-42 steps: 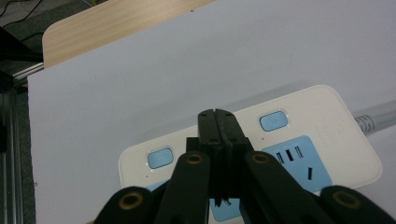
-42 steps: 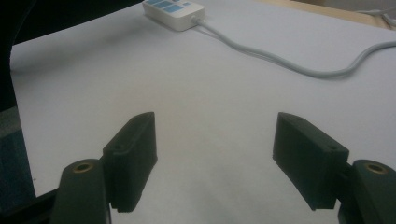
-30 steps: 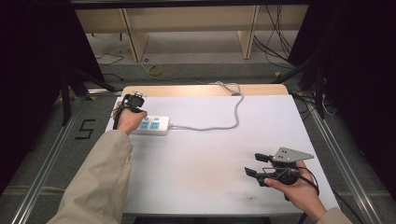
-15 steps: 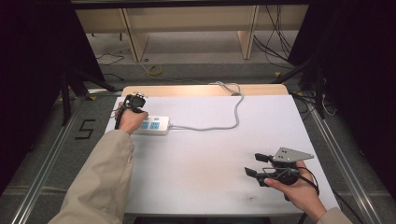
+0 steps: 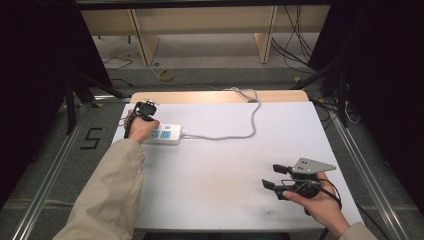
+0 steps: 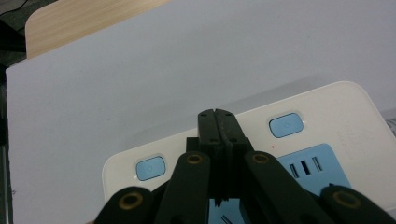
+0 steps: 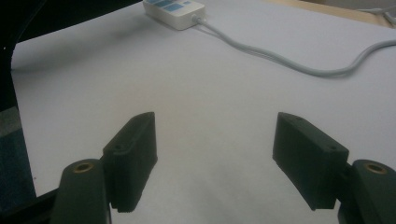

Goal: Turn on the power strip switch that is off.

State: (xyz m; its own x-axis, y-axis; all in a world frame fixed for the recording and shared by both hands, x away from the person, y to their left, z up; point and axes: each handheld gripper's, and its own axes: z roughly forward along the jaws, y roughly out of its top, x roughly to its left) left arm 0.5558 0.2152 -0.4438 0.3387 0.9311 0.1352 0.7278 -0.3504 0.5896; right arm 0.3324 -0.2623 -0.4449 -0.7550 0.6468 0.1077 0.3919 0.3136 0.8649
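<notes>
A white power strip with blue sockets lies at the table's left, its grey cable curling back over the far edge. My left gripper is held over the strip's left end, jaws shut with nothing between them. In the left gripper view the shut tips sit just above the strip, between two blue buttons. My right gripper rests low near the front right of the table, jaws open and empty. In the right gripper view its jaws frame bare table, with the strip far off.
The table top is covered by a white sheet, with a wooden strip along its far edge. Metal rails run along the floor at both sides, and shelving with loose cables stands behind the table.
</notes>
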